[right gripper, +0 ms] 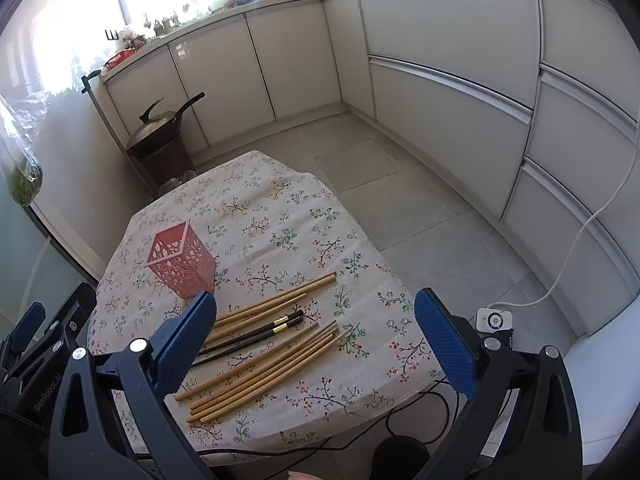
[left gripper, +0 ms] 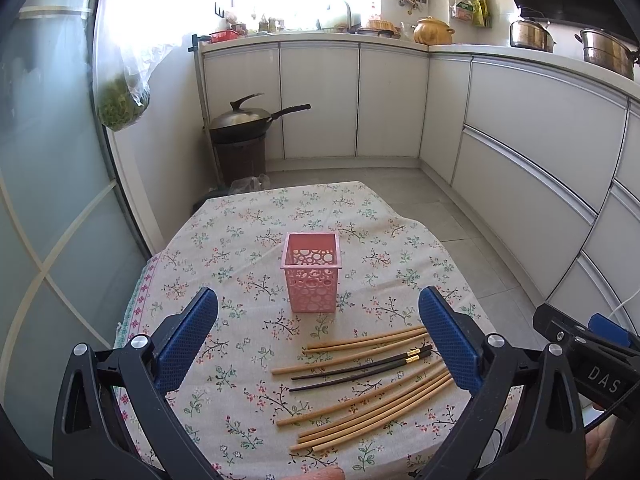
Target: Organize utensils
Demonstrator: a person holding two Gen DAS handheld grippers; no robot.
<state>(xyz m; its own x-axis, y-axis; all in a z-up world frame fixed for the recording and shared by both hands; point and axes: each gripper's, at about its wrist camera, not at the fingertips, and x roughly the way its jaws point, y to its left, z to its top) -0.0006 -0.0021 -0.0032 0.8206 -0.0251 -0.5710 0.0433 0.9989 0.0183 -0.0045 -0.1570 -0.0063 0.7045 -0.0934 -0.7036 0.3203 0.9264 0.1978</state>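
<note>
Both grippers, left gripper [left gripper: 318, 336] and right gripper [right gripper: 316, 334], held above tabletop [left gripper: 248, 216], fingers spread, nothing gripped. Chopsticks [left gripper: 360, 380] laid loose near pink holder [left gripper: 311, 276], holder seen empty.

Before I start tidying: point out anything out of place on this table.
The chopsticks lie loose on the tablecloth beside the pink holder, which stands upright and empty. Two black ones are mixed among the wooden. Nothing looks spilled or broken.

Both wrist views look down over the near table edge; both share the pink holder [left gripper: 311, 276] [right gripper: 182, 263].
</note>
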